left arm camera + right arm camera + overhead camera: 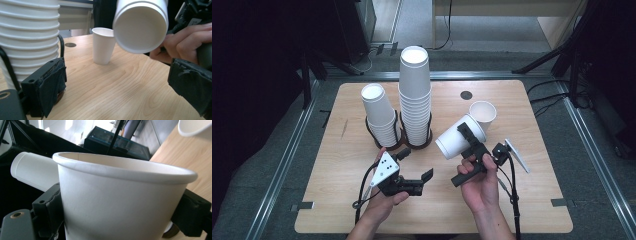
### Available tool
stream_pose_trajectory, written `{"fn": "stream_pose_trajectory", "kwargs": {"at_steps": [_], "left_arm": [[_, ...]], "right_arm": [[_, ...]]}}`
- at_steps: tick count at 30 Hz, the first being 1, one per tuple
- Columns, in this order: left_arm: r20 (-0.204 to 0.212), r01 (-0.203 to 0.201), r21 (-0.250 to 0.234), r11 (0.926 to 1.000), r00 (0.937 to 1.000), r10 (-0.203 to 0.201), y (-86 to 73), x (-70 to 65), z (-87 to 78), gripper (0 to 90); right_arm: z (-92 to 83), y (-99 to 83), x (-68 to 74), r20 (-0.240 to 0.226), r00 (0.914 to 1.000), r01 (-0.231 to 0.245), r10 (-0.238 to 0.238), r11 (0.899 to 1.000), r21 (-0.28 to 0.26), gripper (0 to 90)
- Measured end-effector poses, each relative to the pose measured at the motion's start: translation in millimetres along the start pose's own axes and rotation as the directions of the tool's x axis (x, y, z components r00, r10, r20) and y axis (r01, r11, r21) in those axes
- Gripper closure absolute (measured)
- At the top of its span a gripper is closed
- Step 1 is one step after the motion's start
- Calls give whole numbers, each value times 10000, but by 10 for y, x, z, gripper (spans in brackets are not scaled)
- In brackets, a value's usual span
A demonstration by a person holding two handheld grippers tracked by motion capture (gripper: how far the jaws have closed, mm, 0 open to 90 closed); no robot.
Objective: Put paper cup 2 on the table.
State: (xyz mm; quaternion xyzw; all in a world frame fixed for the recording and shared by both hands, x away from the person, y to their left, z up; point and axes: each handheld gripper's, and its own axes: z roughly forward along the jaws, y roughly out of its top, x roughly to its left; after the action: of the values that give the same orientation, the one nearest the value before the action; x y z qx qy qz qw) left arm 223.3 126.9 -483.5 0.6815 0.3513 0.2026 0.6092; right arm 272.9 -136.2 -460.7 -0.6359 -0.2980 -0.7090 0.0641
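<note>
- Left tool (428,176) sits nearest the camera, low over the desk's (532,200) near edge, left of middle; jaws spread wide, nothing between them.
- From the left gripper view both black padded jaws frame bare wood, with the tall cup stack (28,37) close on the left.
- Right tool (472,139) is held above the desk's right half, jaws pinching a white paper cup (457,141) by its sides.
- Held cup lies tipped on its side in the air; the left gripper view looks straight at its round end (140,27), while its rim (125,168) crosses the right gripper view.
- Right hand (482,182) wraps the tool's handle, coming in from the near edge.
- Second loose cup (483,116) stands upright on the desk, mouth up, just beyond the held one toward the right side.
- Tall cup stack (415,95) stands in a black ring holder near the desk's middle, toward the far edge.
- Shorter cup stack (379,115) leans in its own holder just left of the tall one.
- Round dark grommet (466,95) sits near the far edge, right of the stacks.
</note>
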Motion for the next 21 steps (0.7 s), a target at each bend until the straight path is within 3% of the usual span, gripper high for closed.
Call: {"fn": "stream_pose_trajectory", "kwargs": {"at_steps": [2,5,7,11,16,21], "left_arm": [[-114,29,26,10000,9999,-29,0,32,-26,22],[-378,66,88,9999,9993,-62,-11,92,-74,22],[-560,104,193,9998,9984,-93,-46,144,-128,23],[-882,366,326,9988,9955,-336,-129,248,-239,22],[-1410,435,345,9985,9893,-382,-180,392,-417,22],[-1795,489,428,9979,9829,-404,-238,485,-543,22]], "right_arm": [[-20,36,-6,-10,9984,569,-569,9984,-63,122],[-59,75,-2,-176,9889,1474,-1476,9890,-124,122],[-84,95,13,-275,9826,1834,-1834,9830,-44,122],[-119,130,14,-189,9585,2846,-2844,9586,47,121],[-165,141,-22,-78,9100,4147,-4146,9098,167,121],[-214,145,-54,106,8721,4890,-4893,8721,192,121]]}}
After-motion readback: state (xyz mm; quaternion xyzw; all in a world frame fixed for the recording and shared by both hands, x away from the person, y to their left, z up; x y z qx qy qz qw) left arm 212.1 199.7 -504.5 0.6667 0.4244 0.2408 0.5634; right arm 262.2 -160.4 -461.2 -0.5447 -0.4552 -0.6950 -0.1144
